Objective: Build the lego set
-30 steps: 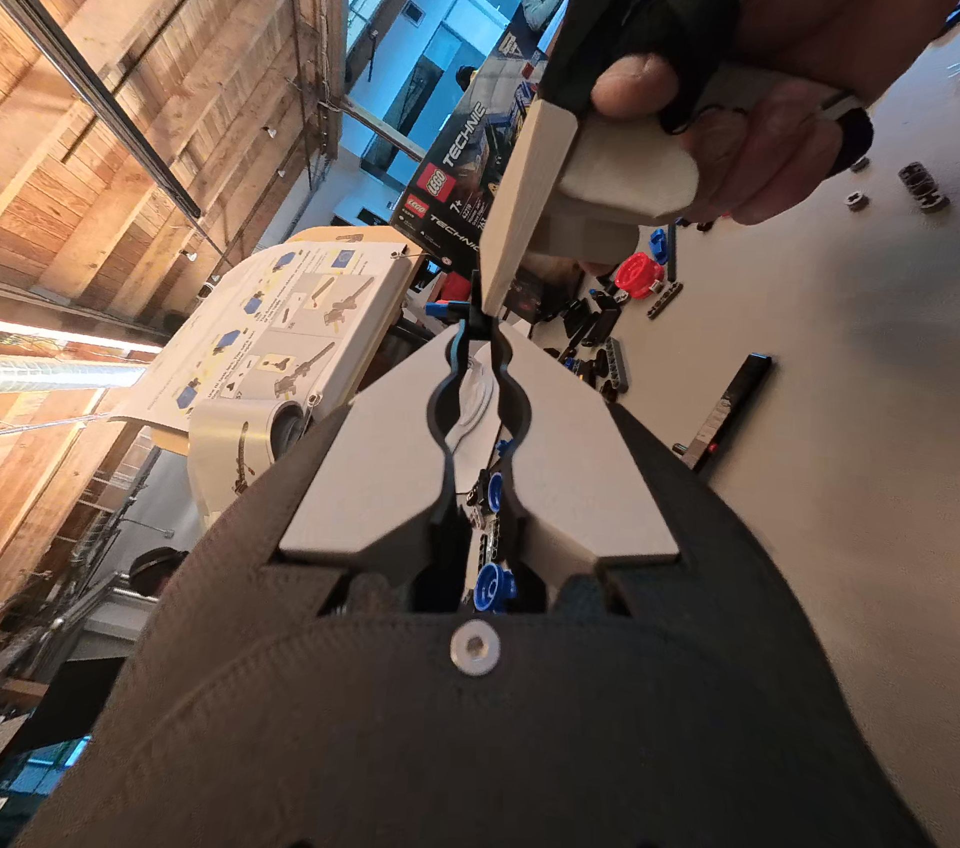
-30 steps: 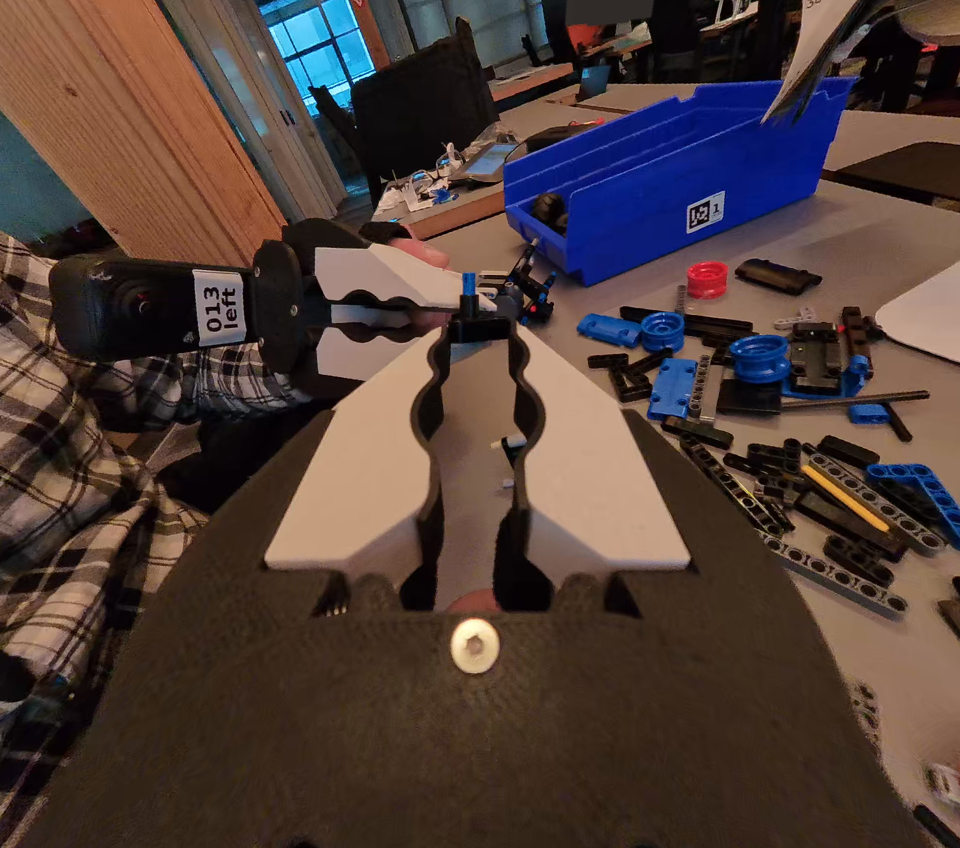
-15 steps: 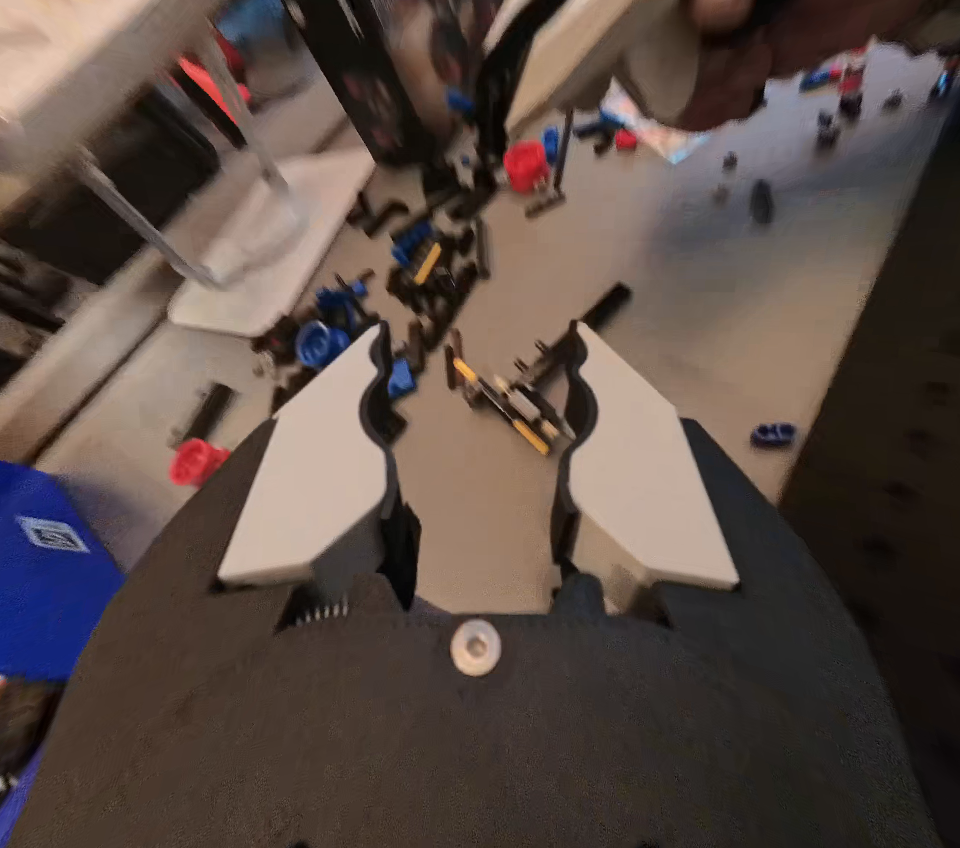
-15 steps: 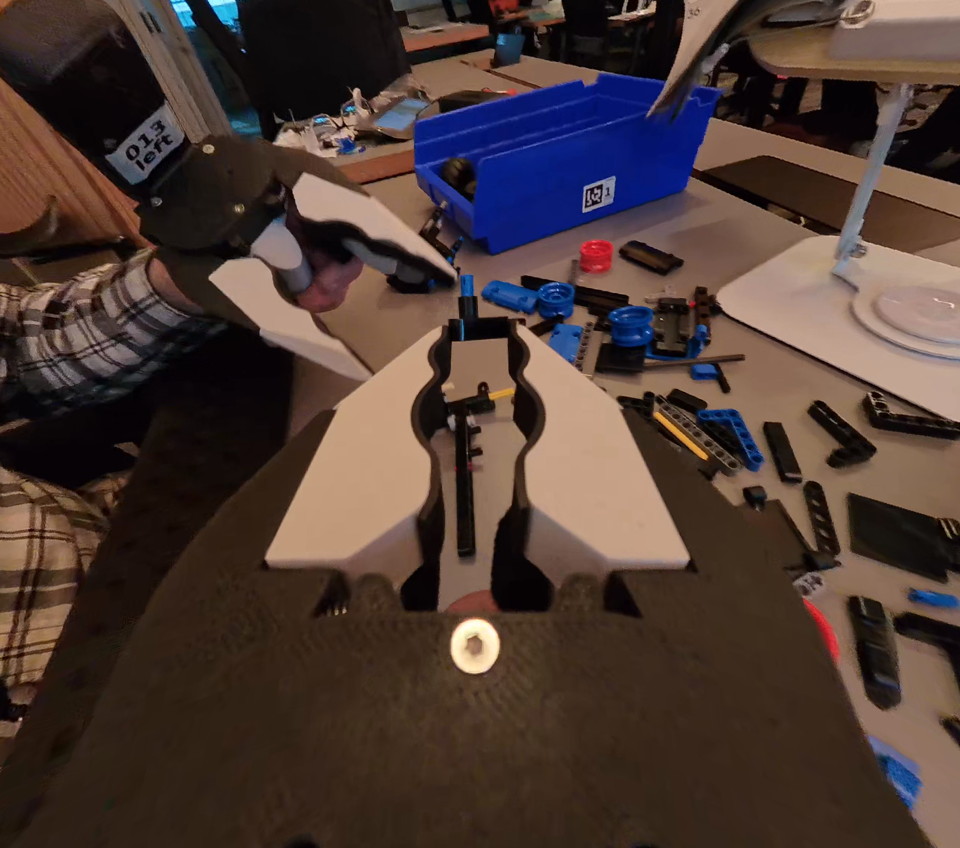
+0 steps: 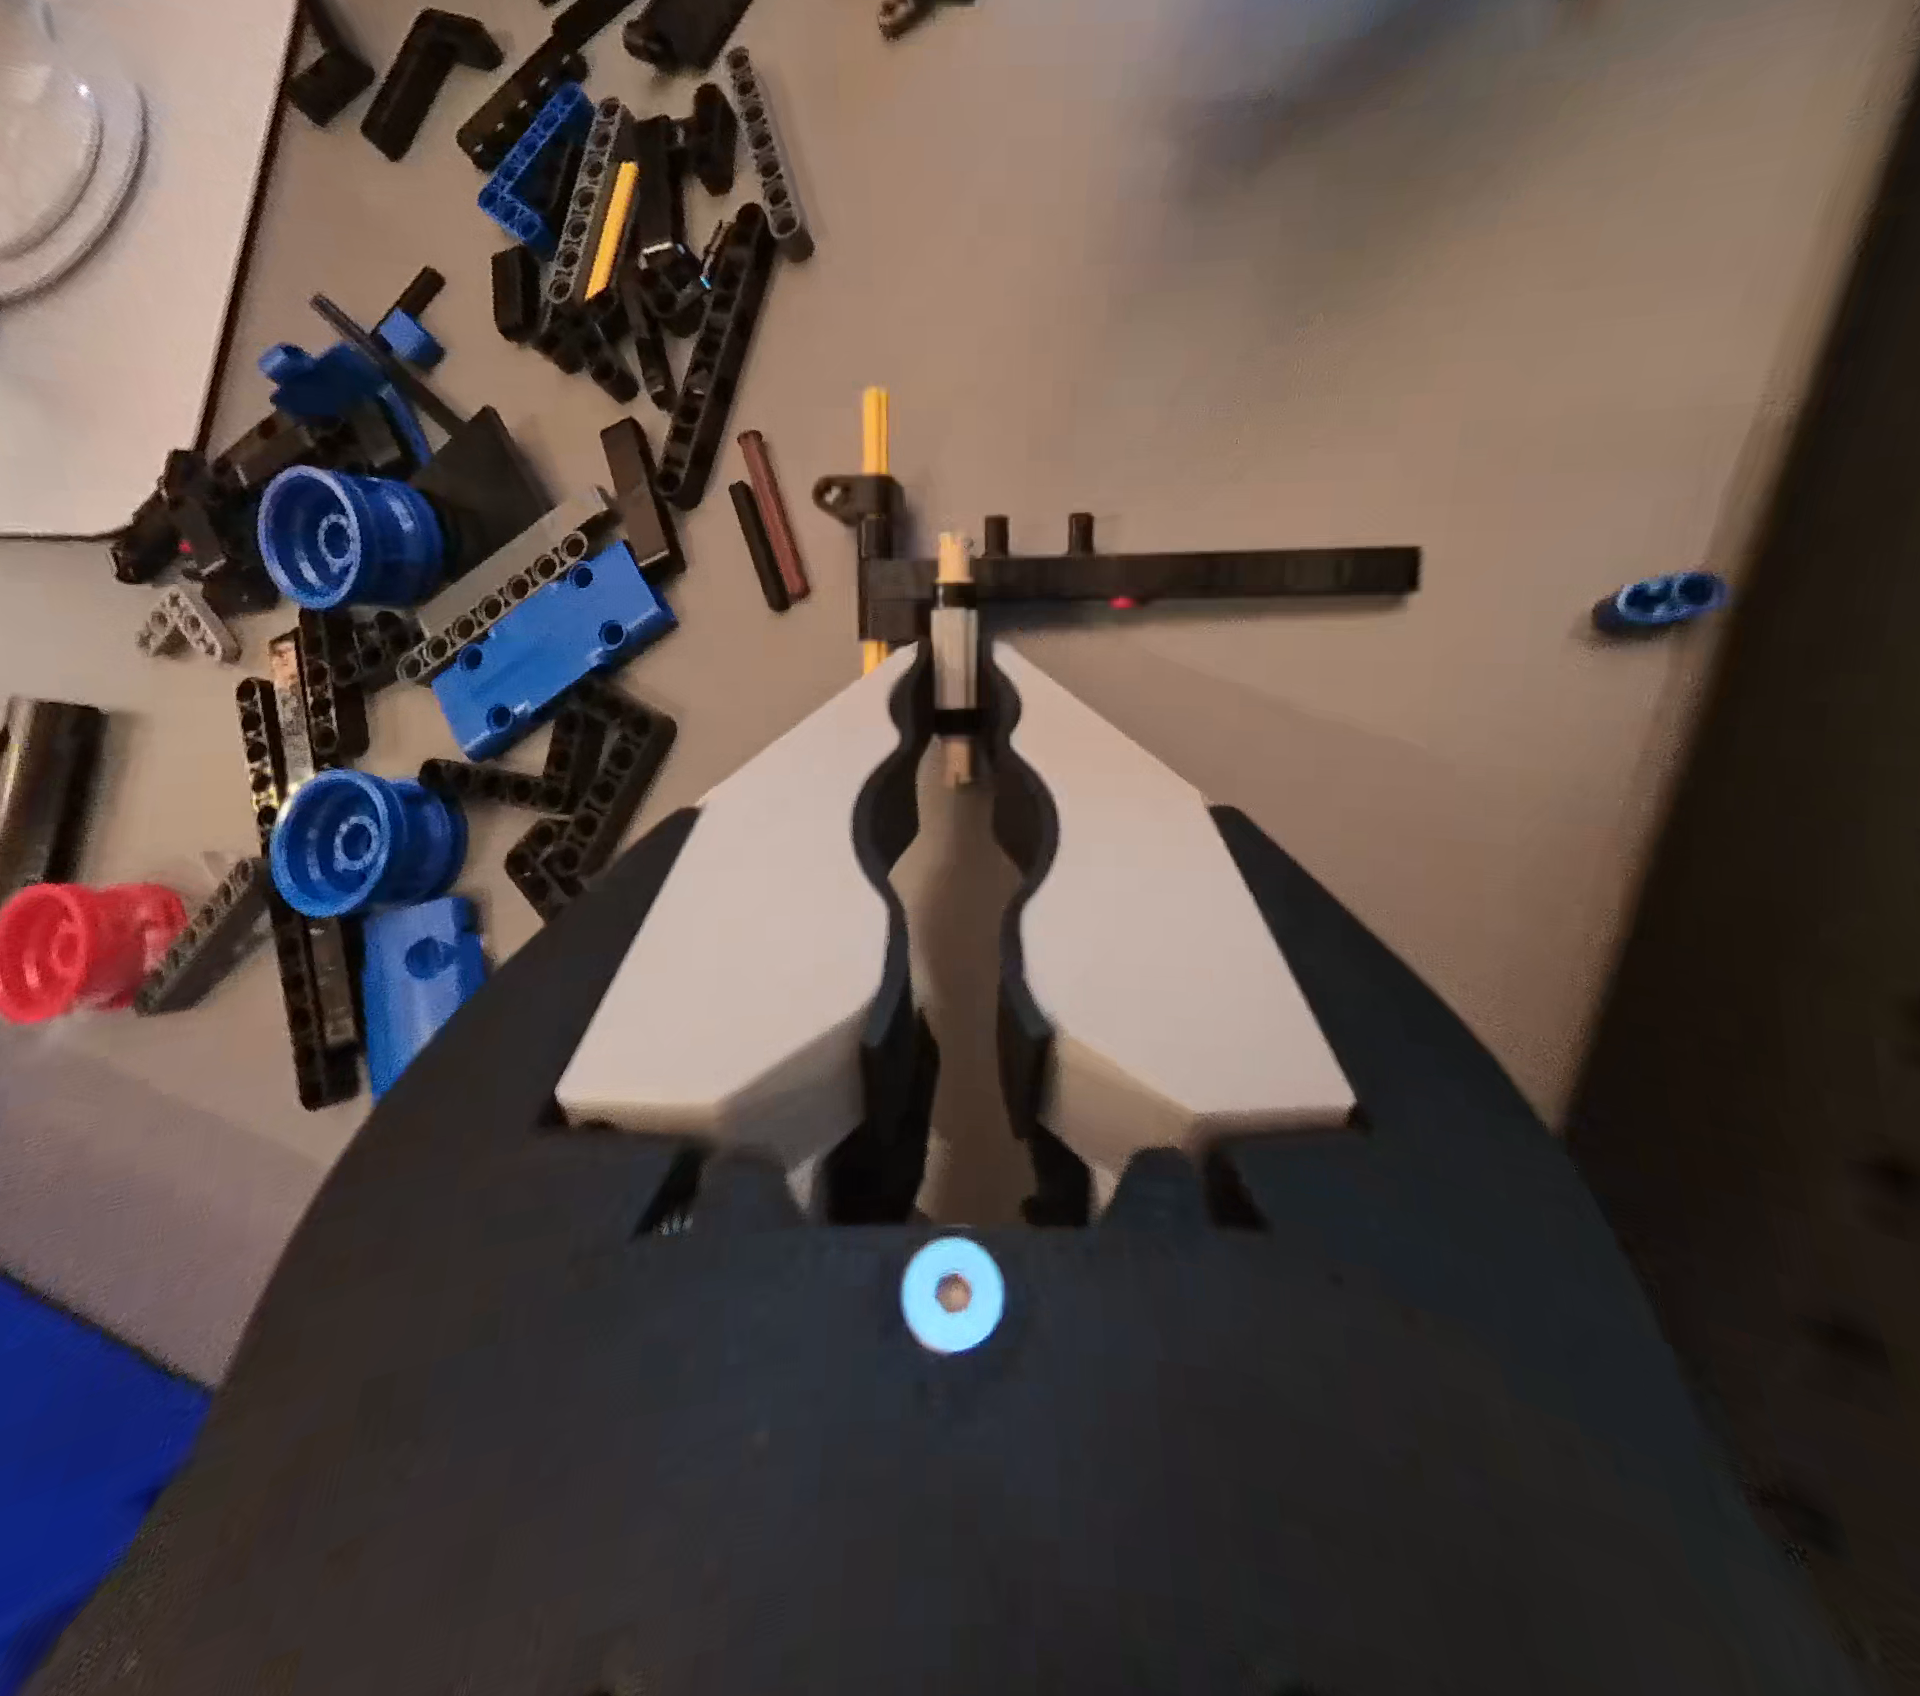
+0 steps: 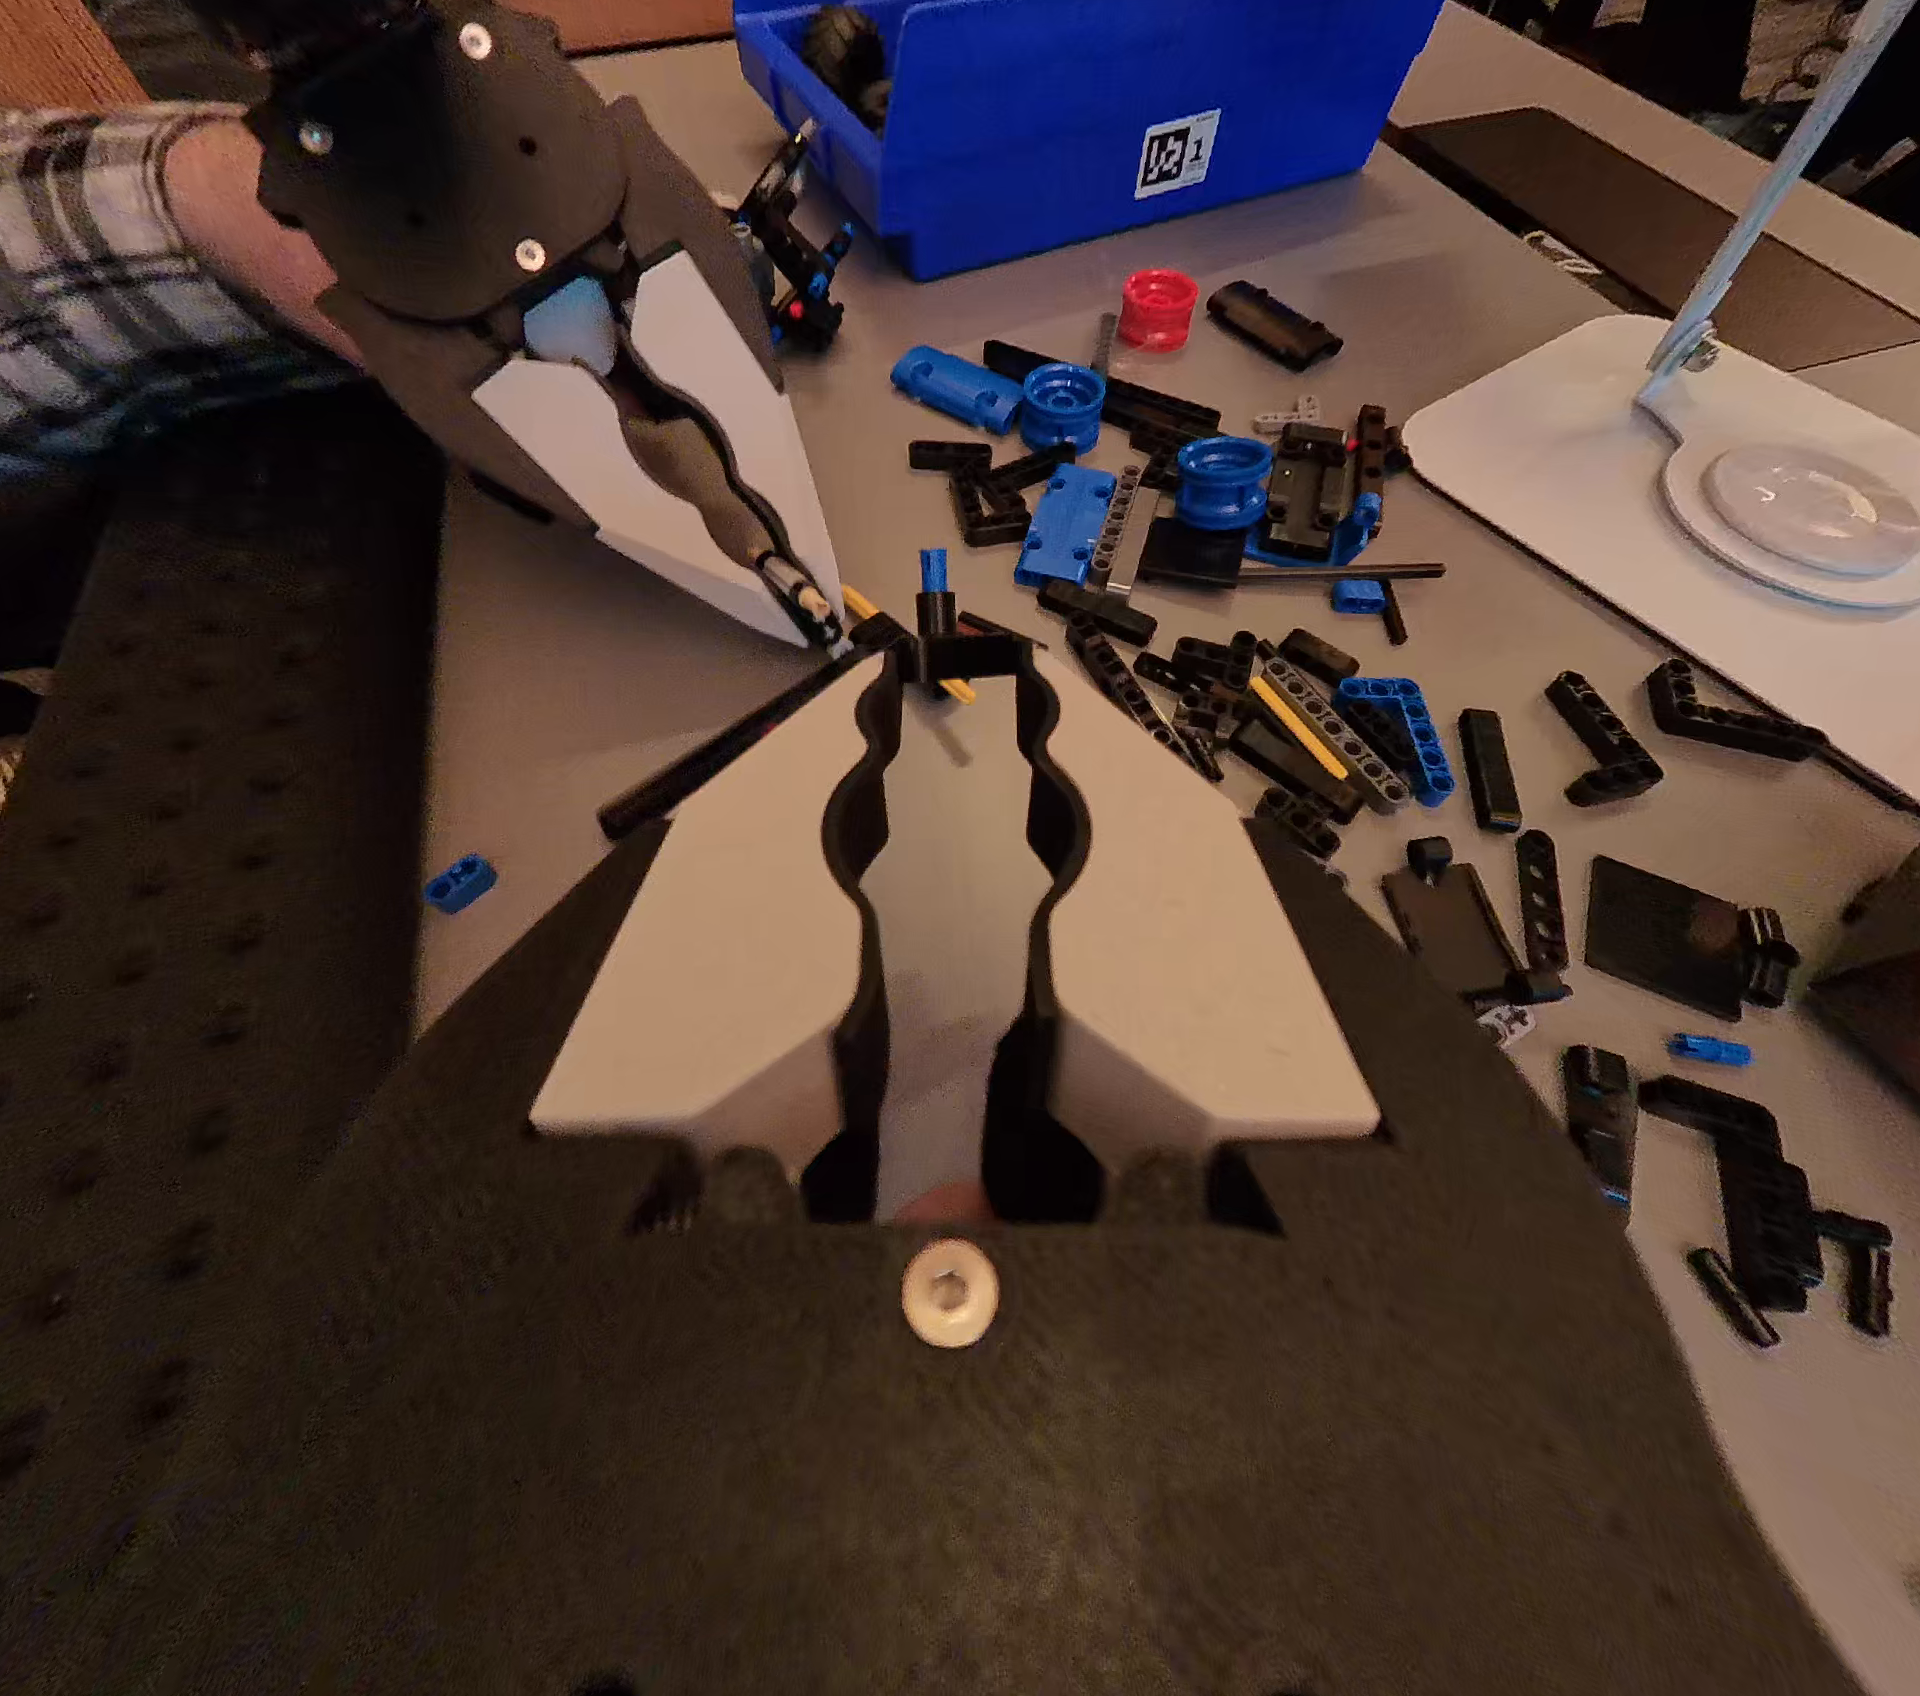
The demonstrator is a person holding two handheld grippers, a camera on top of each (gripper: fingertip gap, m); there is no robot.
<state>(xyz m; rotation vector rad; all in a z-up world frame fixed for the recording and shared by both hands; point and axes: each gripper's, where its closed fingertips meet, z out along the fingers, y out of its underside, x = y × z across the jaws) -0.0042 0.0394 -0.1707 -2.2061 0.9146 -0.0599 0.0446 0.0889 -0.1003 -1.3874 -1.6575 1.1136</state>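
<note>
Jaws of your left gripper pinch the grey-and-tan pin of the black beam assembly near the table's edge, while your right gripper clamps a black connector.

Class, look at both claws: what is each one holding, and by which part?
Left claw: shut on the grey-and-tan pin, by its near end. Right claw: shut on the small black connector, by its sides.
</note>
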